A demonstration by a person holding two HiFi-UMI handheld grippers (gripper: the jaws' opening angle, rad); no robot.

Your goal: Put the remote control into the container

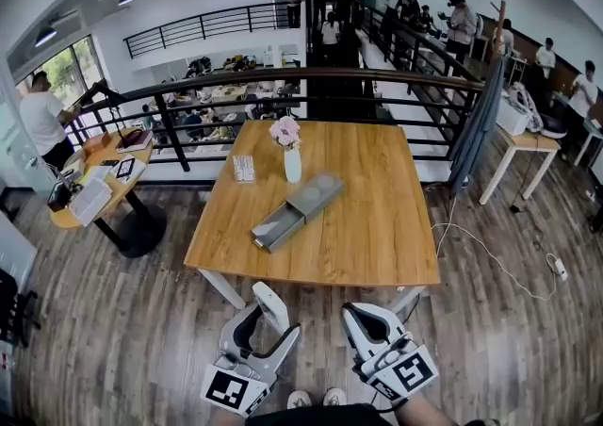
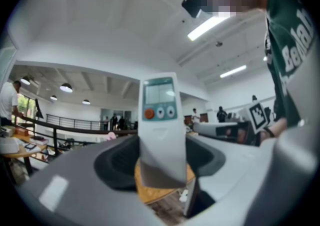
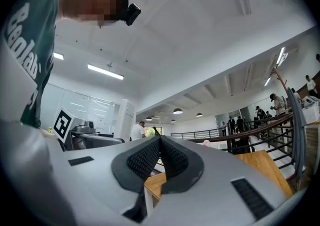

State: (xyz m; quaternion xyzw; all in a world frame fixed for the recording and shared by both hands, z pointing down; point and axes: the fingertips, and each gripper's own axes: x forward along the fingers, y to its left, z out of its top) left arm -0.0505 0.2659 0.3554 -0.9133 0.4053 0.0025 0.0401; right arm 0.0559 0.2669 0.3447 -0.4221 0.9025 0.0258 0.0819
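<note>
A white remote control with a small screen and an orange button stands upright between the jaws of my left gripper, which is shut on it. In the head view this gripper hangs below the table's near edge with the remote sticking up. My right gripper is beside it, shut and empty, its ribbed pads touching. The container, a grey box with its drawer pulled out, lies mid-table, well beyond both grippers. The right gripper view also catches the remote.
On the wooden table a white vase with pink flowers stands just behind the container, and a small card stand to its left. A black railing runs behind. A round side table is at left; several people stand far off.
</note>
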